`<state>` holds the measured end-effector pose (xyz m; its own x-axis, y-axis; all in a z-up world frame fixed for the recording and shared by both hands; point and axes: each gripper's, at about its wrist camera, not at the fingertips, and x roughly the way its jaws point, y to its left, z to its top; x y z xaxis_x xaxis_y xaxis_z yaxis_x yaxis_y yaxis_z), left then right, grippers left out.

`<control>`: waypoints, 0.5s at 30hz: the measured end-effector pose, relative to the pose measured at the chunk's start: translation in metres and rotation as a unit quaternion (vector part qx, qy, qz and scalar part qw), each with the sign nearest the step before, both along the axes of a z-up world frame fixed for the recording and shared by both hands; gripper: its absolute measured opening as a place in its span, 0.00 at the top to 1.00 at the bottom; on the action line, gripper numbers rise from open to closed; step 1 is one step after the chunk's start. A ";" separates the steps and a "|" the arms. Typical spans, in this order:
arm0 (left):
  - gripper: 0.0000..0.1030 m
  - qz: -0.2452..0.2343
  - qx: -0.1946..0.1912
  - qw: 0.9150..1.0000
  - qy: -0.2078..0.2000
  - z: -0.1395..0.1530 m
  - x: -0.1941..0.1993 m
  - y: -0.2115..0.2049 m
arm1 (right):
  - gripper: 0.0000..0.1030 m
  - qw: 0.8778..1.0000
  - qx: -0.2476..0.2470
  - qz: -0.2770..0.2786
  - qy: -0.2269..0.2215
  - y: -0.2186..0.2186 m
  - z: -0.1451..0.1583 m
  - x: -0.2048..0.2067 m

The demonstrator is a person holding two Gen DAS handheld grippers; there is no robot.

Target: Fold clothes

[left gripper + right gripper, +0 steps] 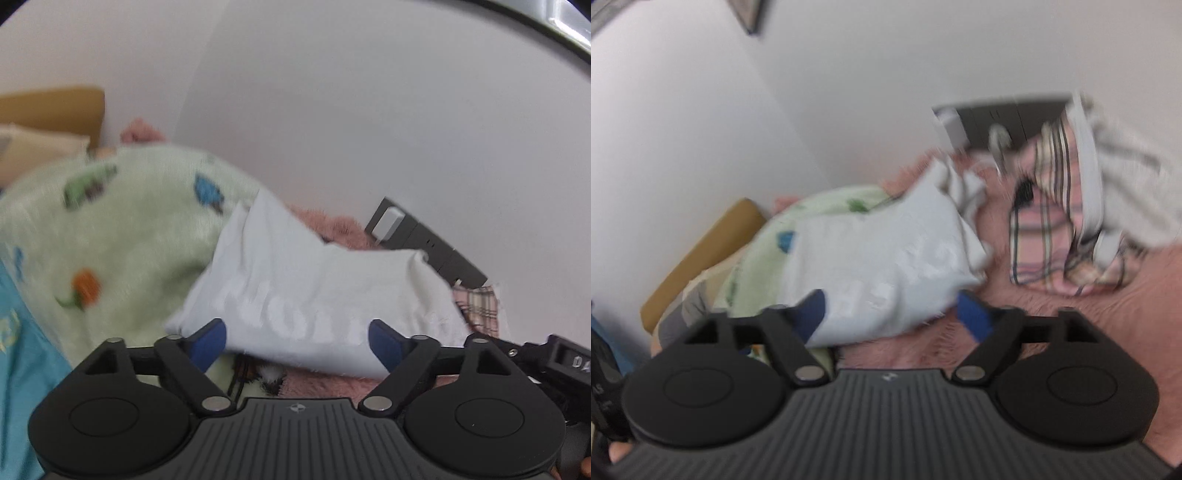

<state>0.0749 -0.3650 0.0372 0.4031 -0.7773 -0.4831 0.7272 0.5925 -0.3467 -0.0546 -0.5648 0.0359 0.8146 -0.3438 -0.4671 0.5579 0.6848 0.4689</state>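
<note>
Both wrist cameras look forward and slightly down, close over the folded white garment point(317, 295) point(879, 266), apparently shared

A white wall point(332, 110) is filling the background in both views. A dark grey socket panel point(432, 243) is sitting low on that wall, with a white plug block point(388, 221) standing in it. A mustard-yellow cushion point(701, 254) is leaning against the wall at the left. A pink fleecy bed cover point(1071, 332) is lying underneath everything. A framed picture corner point(748, 14) is showing at the top edge, blurred.
</note>
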 end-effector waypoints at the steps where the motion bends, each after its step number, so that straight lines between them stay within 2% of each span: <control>1: 0.05 0.007 -0.002 1.000 -0.018 0.015 -0.008 0.005 | 0.21 1.000 -0.009 0.007 -0.007 0.006 0.008 -0.005; 2: 0.00 0.013 -0.004 0.999 -0.036 0.028 -0.017 0.011 | 0.21 1.000 -0.018 0.015 -0.013 0.012 0.015 -0.011; 6: 0.00 0.032 -0.016 0.994 -0.103 0.067 -0.062 0.050 | 0.21 0.997 -0.066 0.019 -0.016 0.047 0.041 -0.039; 9: 0.00 0.048 -0.017 0.991 -0.125 0.086 -0.098 0.082 | 0.21 0.994 -0.101 0.027 -0.024 0.070 0.053 -0.059; 15: 0.00 0.069 -0.009 0.984 -0.165 0.103 -0.169 0.141 | 0.21 0.987 -0.153 0.041 -0.036 0.117 0.062 -0.096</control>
<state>-0.0938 -0.2238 0.1404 0.6375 -0.7117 -0.2951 0.7155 0.6890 -0.1158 -0.1511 -0.4482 0.0979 0.8729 -0.3913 -0.2914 0.4673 0.8422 0.2688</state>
